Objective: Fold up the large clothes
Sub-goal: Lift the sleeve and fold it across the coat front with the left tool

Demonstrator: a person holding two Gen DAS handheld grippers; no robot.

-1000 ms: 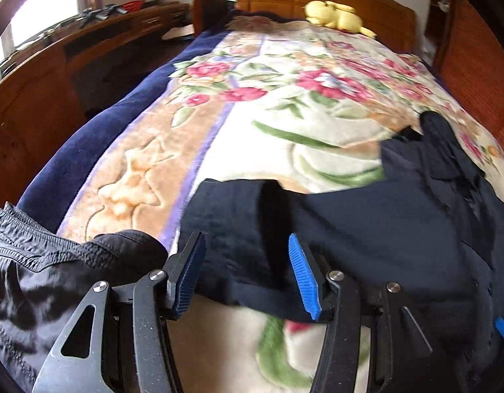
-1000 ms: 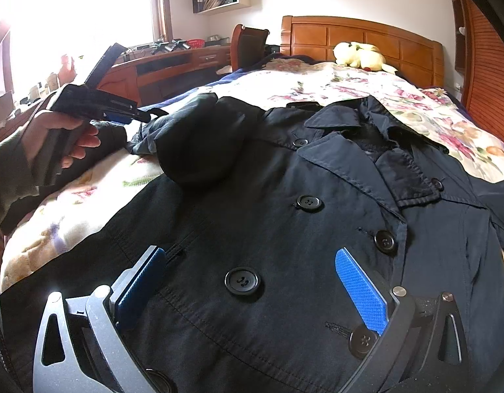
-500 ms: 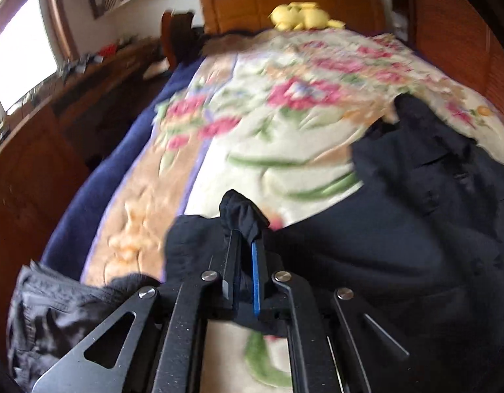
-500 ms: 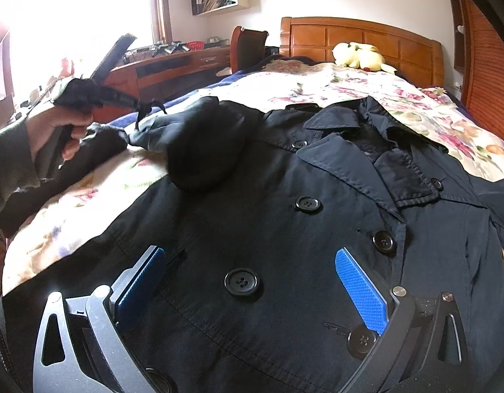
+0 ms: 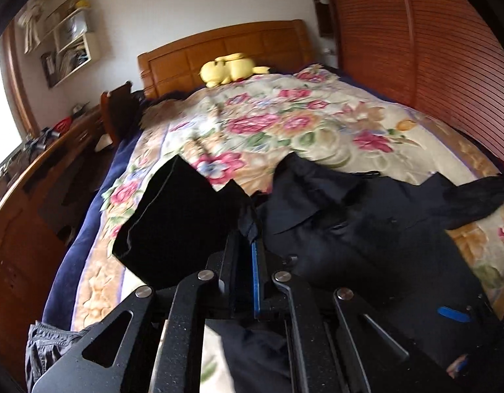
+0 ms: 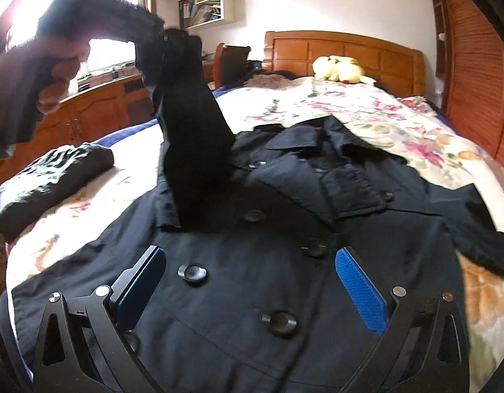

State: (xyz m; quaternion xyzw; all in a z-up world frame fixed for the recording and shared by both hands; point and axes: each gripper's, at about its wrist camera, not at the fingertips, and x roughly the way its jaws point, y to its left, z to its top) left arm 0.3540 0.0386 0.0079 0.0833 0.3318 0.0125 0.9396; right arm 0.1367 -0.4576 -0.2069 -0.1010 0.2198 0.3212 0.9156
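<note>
Left gripper (image 5: 248, 245) jaws clenched on coat (image 6: 252, 294) sleeve (image 6: 193, 150), lifted; right gripper (image 6: 248, 281) jaws released.

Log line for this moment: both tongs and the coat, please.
left tongs: shut on sleeve of dark navy buttoned coat, sleeve raised | right tongs: open over coat front, gripping nothing | coat: flat on floral blanket

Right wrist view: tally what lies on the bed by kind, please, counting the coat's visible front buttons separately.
Dark coat: 1
Other dark garment, folded, beside the coat: 1
Yellow plush toy by the headboard: 1
Total on the bed: 3
Coat front buttons in view: 6
</note>
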